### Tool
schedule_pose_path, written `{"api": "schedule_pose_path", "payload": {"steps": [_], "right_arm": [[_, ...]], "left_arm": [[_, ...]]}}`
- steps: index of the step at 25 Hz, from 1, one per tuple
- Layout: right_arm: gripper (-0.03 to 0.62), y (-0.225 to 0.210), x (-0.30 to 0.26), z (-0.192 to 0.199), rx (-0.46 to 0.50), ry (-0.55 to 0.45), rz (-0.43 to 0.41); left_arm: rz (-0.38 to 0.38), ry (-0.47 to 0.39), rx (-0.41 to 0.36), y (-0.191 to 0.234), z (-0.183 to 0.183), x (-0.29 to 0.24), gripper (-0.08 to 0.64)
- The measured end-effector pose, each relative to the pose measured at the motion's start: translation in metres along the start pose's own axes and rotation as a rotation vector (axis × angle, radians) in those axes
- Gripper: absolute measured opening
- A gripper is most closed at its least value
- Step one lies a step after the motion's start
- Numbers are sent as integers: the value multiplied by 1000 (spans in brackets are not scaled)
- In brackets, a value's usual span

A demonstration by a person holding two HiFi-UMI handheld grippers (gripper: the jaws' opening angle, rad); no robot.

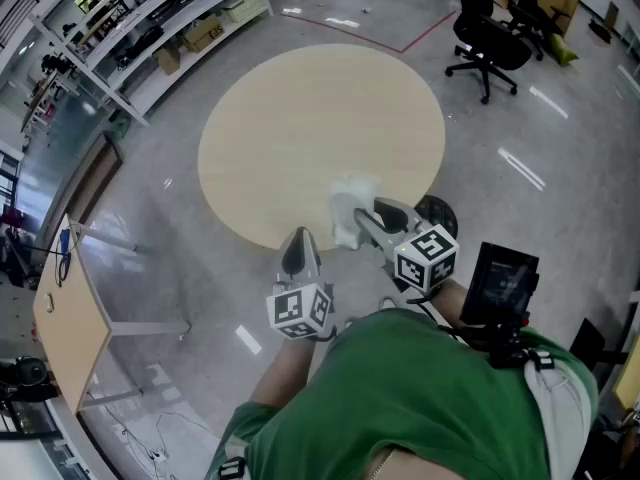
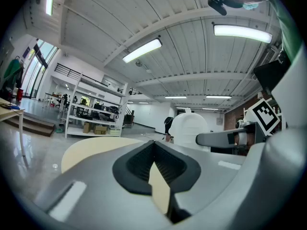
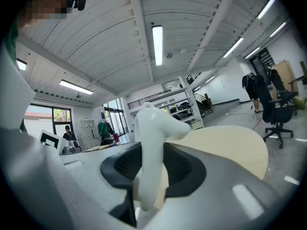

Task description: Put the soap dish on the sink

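My right gripper (image 1: 362, 216) is shut on a white plastic soap dish (image 1: 350, 204) and holds it over the near edge of the round beige table (image 1: 320, 118). In the right gripper view the soap dish (image 3: 151, 133) stands upright between the dark pads (image 3: 180, 169) of the right gripper (image 3: 148, 176), its curved top leaning right. My left gripper (image 1: 298, 240) hangs just left of it, off the table's front edge, shut and empty. From the left gripper (image 2: 153, 145) the soap dish (image 2: 188, 128) shows as a white dome ahead on the right. No sink is in view.
A black office chair (image 1: 490, 48) stands beyond the table at the back right. White shelving (image 1: 150, 28) runs along the back left. A wooden desk (image 1: 70, 318) is at the left. A black screen (image 1: 505, 278) sits by my right side.
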State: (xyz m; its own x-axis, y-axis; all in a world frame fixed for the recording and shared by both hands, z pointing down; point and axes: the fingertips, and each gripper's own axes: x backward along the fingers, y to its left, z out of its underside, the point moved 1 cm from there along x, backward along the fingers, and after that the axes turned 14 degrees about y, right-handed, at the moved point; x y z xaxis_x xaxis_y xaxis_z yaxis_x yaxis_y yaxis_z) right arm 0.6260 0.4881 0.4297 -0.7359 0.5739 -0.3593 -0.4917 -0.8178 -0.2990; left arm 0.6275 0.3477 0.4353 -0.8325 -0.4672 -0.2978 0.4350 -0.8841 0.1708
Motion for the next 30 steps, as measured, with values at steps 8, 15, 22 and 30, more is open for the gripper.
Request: {"api": "schedule_pose_path", "payload": {"steps": [8, 15, 22, 30], "right_arm": [[129, -3, 1, 4, 2, 6, -3], [129, -2, -3, 5, -8, 8, -15], [129, 8, -7, 7, 8, 14, -47], [129, 37, -24, -3, 46, 39, -137]], "left_arm": [[-2, 7, -6, -2, 5, -2, 5], [-8, 9, -14, 1, 7, -2, 5], [-35, 4, 2, 6, 11, 6, 5], [-130, -15, 30, 27, 3, 33, 5]]}}
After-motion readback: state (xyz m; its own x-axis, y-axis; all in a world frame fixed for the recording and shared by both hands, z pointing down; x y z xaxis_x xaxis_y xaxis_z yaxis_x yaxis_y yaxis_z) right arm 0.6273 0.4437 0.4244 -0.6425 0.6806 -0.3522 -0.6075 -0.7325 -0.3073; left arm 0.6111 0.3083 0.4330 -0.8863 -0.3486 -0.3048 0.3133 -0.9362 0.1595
